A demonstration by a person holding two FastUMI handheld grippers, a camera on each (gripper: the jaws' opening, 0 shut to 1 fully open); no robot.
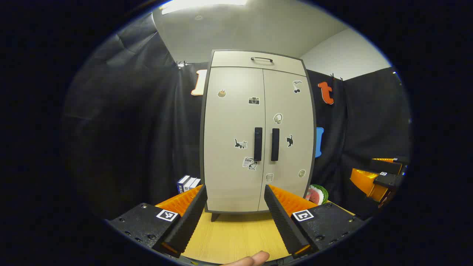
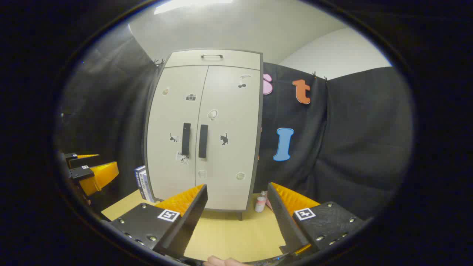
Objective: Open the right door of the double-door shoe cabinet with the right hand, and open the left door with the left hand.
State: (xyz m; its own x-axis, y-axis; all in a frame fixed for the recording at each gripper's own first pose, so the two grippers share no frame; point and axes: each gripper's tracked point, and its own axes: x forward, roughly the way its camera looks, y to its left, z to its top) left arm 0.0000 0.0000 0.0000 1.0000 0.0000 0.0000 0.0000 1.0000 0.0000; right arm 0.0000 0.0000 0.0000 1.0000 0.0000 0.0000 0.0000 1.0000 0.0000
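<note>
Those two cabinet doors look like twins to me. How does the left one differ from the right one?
The left door carries its dark handle along its right edge; the right door carries its handle along its left edge, so both meet at the centre seam. Their stickers differ too: the left door has a camera sticker, the right a black cat sticker. Both doors are shut, pale beige and equally tall.

- Wooden tabletop (image 1: 236, 232), pale and bare at 6 o'clock in both views.
- Books (image 1: 187, 183) standing upright at 8 o'clock in the left gripper view.
- Watermelon-patterned object (image 1: 317, 194) at 4 o'clock there.
- Small bottle (image 2: 261, 201) at 6 o'clock in the right gripper view.
</note>
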